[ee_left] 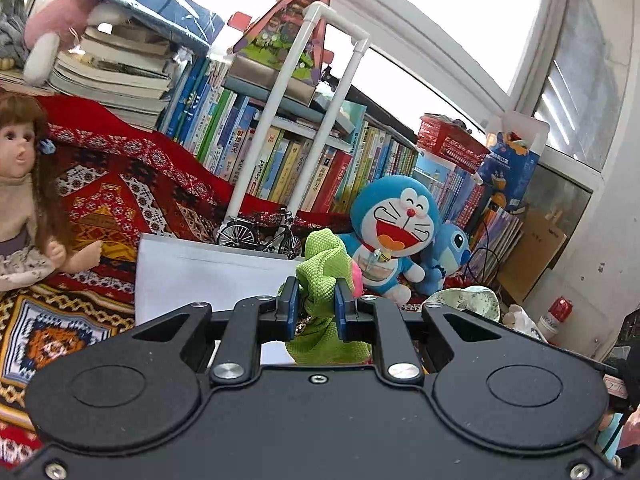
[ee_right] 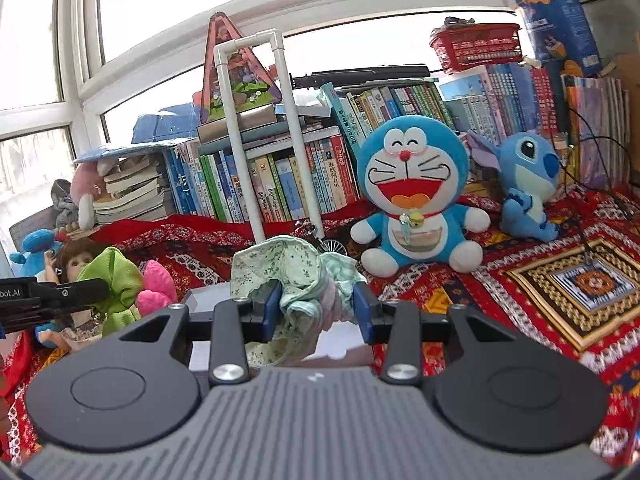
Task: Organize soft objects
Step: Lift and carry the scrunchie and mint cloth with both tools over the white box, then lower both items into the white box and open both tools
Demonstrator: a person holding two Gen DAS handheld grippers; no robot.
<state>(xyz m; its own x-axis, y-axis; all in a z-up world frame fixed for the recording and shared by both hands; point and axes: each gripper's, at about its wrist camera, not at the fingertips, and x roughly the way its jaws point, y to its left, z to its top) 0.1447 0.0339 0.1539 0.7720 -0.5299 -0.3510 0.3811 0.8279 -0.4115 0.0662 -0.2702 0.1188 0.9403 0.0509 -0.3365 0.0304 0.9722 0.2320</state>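
Note:
My left gripper (ee_left: 316, 300) is shut on a green cloth toy with a pink part (ee_left: 326, 268), held above a white box (ee_left: 192, 276). The same green toy (ee_right: 116, 280) and its pink part show at the left of the right wrist view, with the left gripper's arm (ee_right: 48, 298) beside it. My right gripper (ee_right: 316, 306) has its jaws around a pale green floral cloth (ee_right: 288, 276), bunched between the pads, held over the white box (ee_right: 208, 294). The floral cloth also shows in the left wrist view (ee_left: 468, 300).
A Doraemon plush (ee_right: 416, 196) and a Stitch plush (ee_right: 524, 184) sit on the red patterned blanket (ee_right: 560, 280). A doll (ee_left: 20, 200) sits at the left. Rows of books (ee_right: 280, 176), a white pipe frame (ee_right: 256, 120), a small model bicycle (ee_left: 260, 234) and a red basket (ee_right: 476, 46) stand behind.

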